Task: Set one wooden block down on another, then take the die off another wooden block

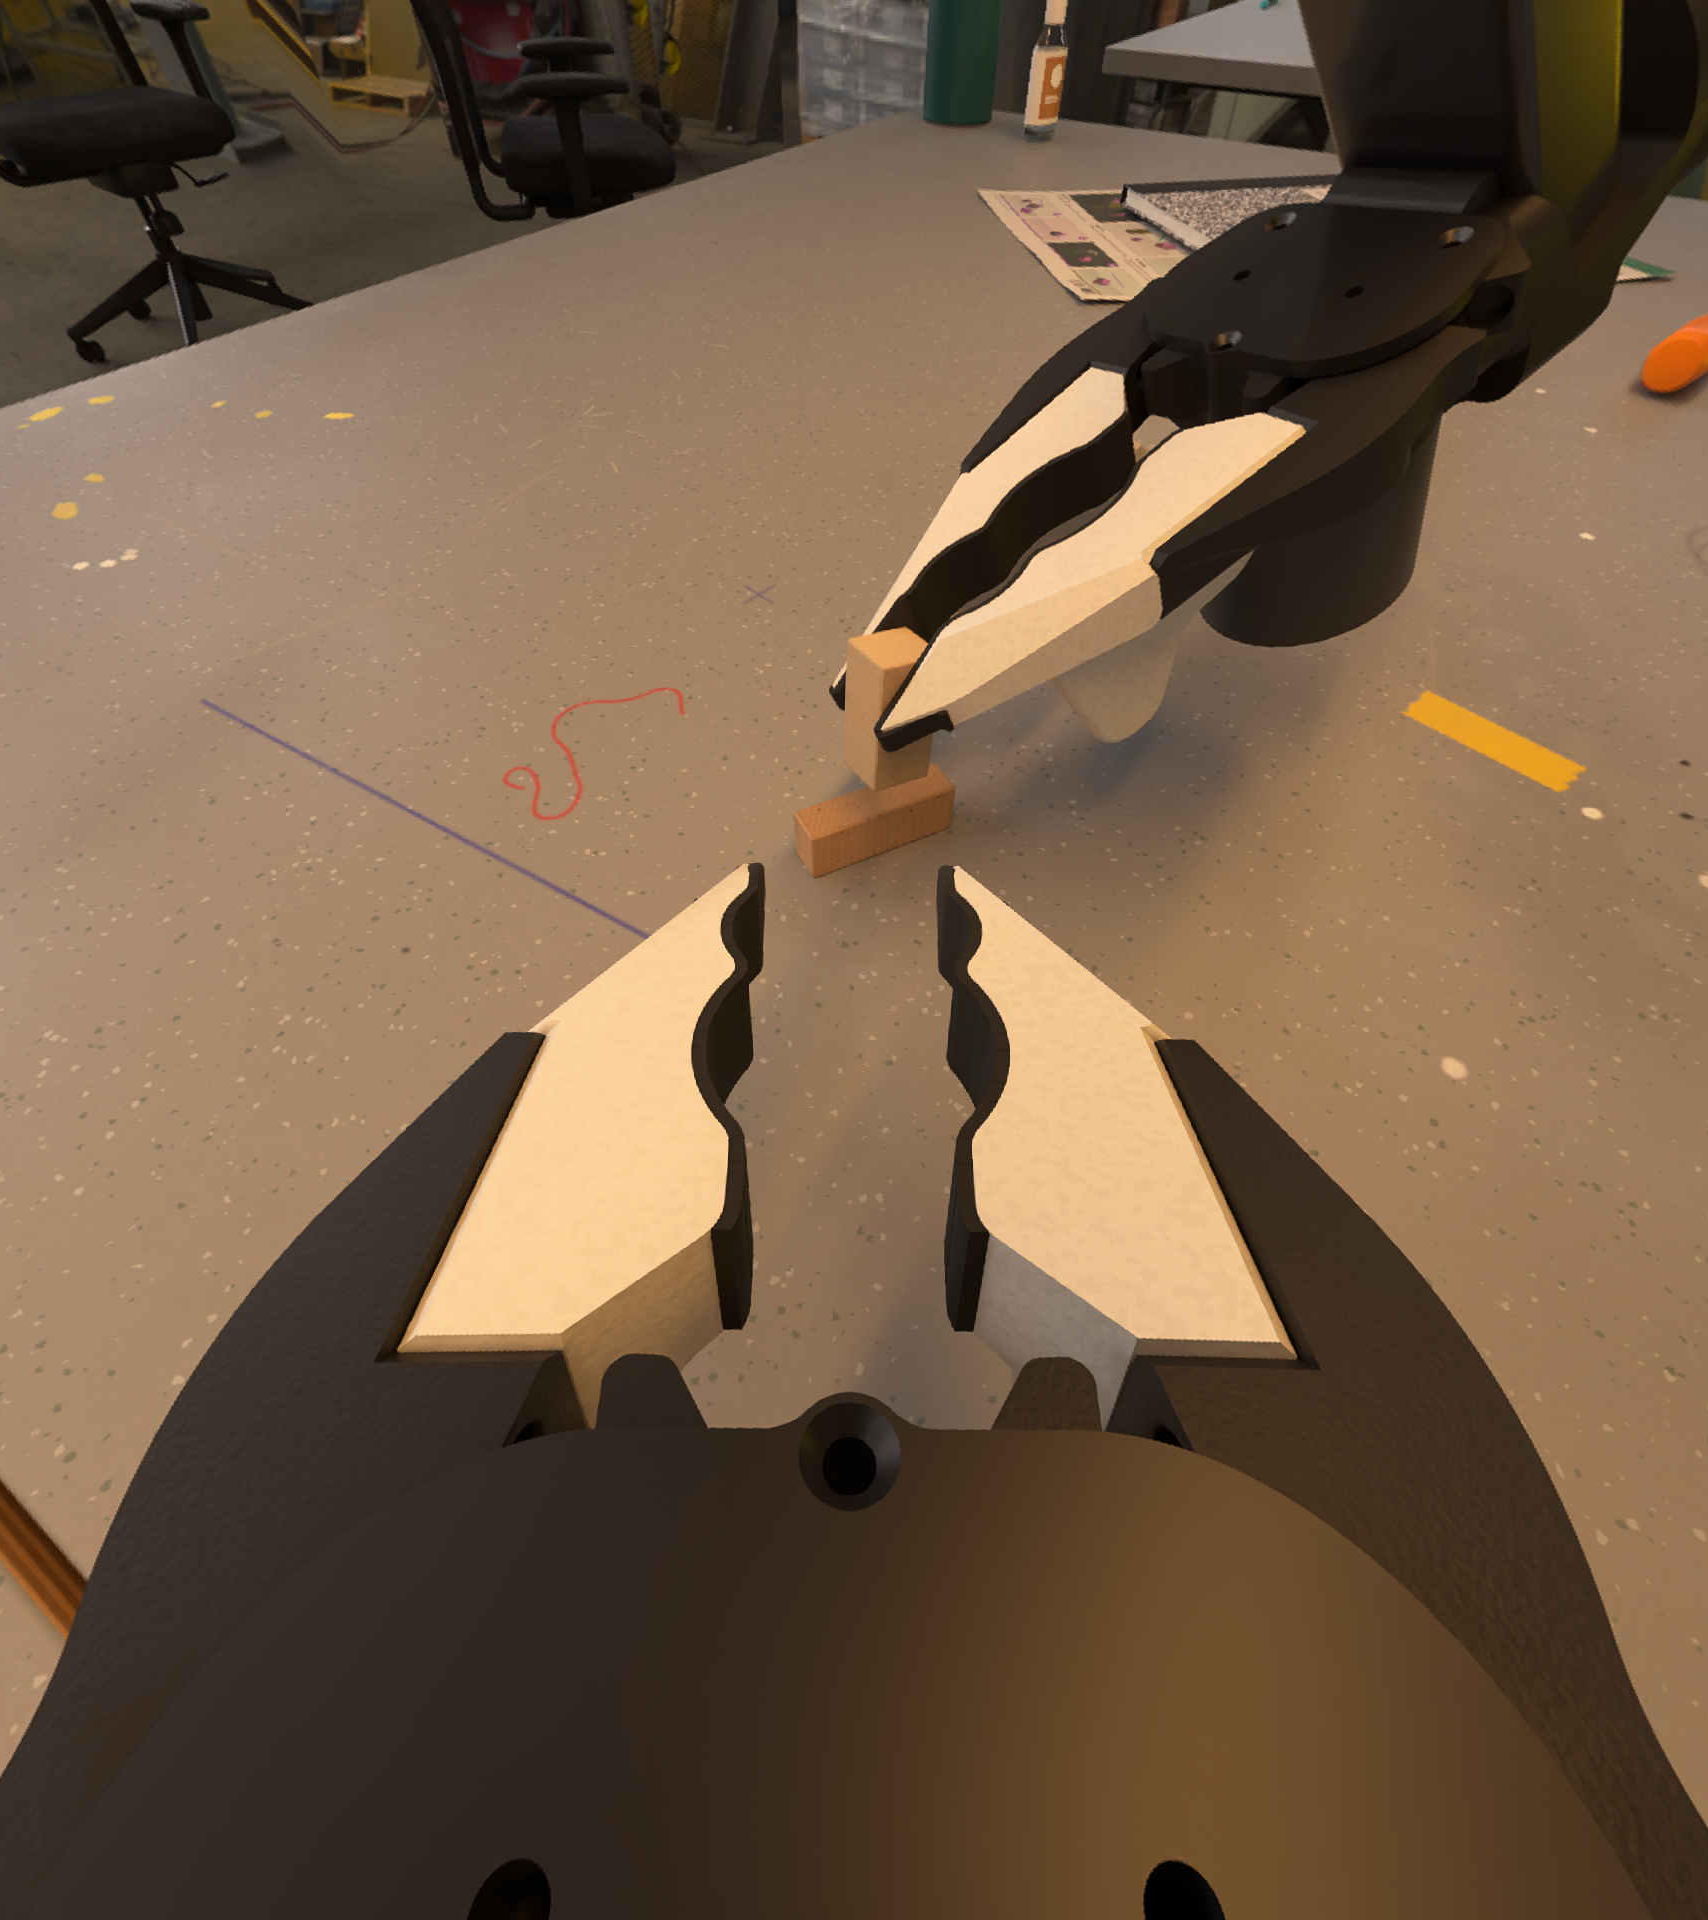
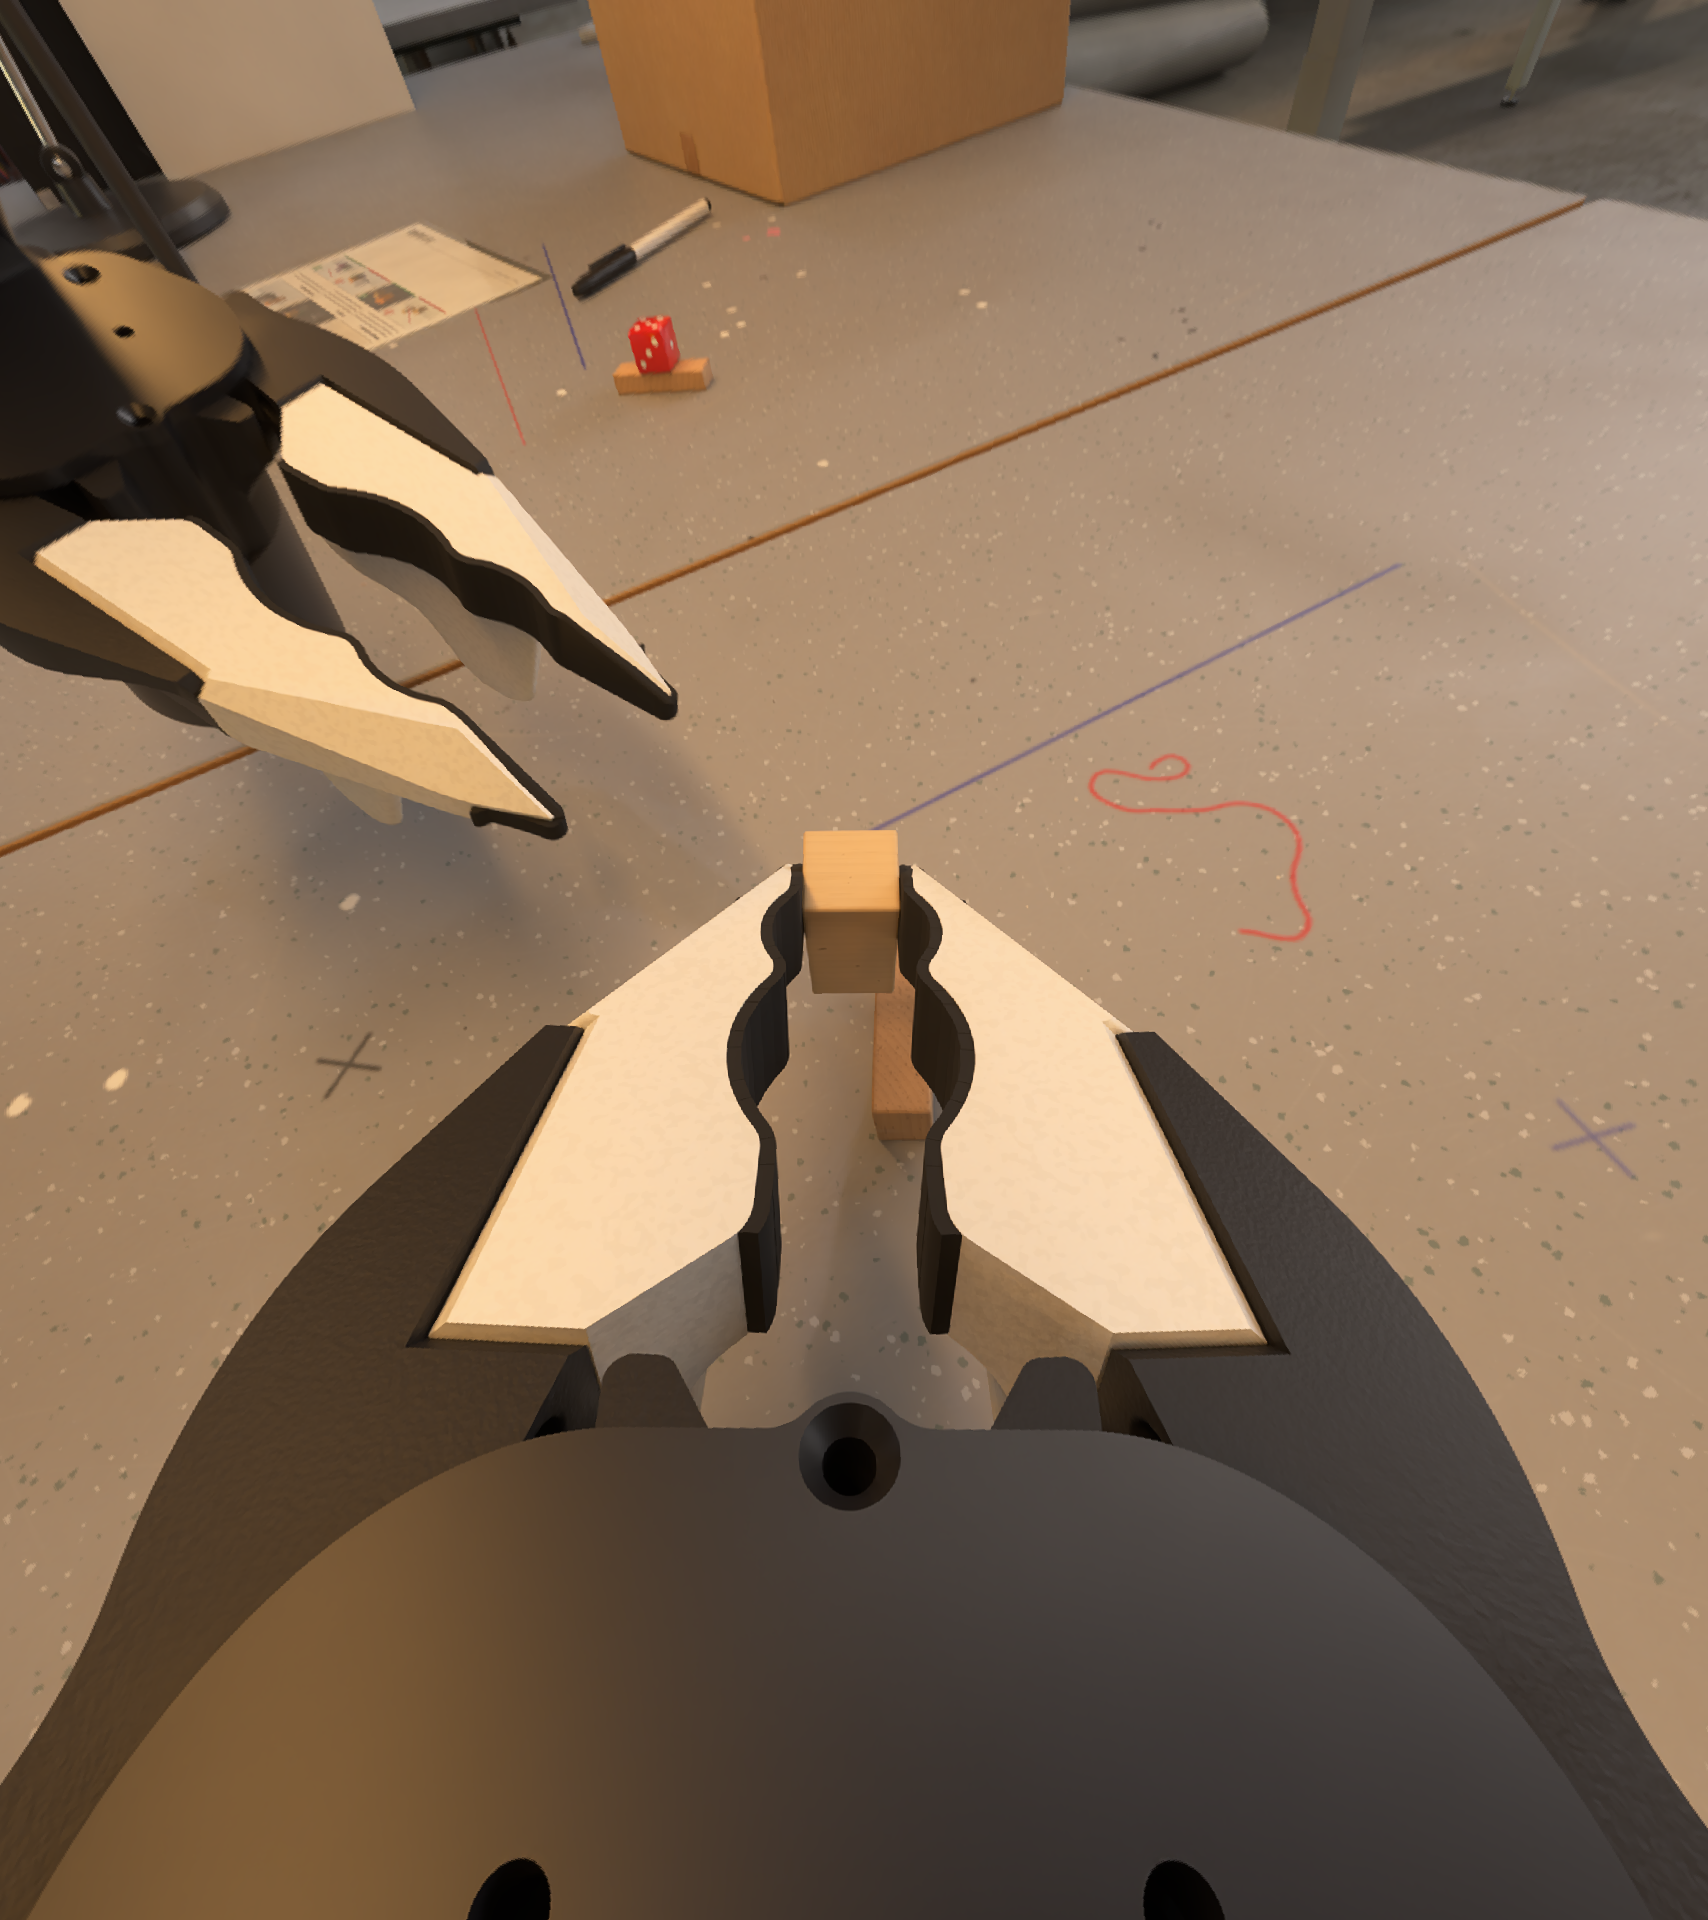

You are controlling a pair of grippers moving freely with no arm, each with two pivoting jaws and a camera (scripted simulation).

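My right gripper (image 2: pixel 850 875) is shut on a pale wooden block (image 2: pixel 850 920) and holds it upright. In the left wrist view this gripper (image 1: pixel 879 717) holds the block (image 1: pixel 871 691) with its lower end against the top of a second wooden block (image 1: pixel 876 823) lying flat on the table. That block shows partly between my fingers (image 2: pixel 900 1081). My left gripper (image 1: pixel 850 878) is open and empty, just short of the stack; it also shows in the right wrist view (image 2: pixel 606 767). Farther off, a red die (image 2: pixel 654 343) sits on a third wooden block (image 2: pixel 665 377).
A cardboard box (image 2: pixel 829 94), a black marker (image 2: pixel 642 247) and a printed sheet (image 2: pixel 393 281) lie beyond the die. An orange screwdriver (image 1: pixel 1691 353), a notebook on a magazine (image 1: pixel 1214 197) and two bottles (image 1: pixel 959 62) stand near the far edge. Office chairs (image 1: pixel 102 135) stand beyond the table.
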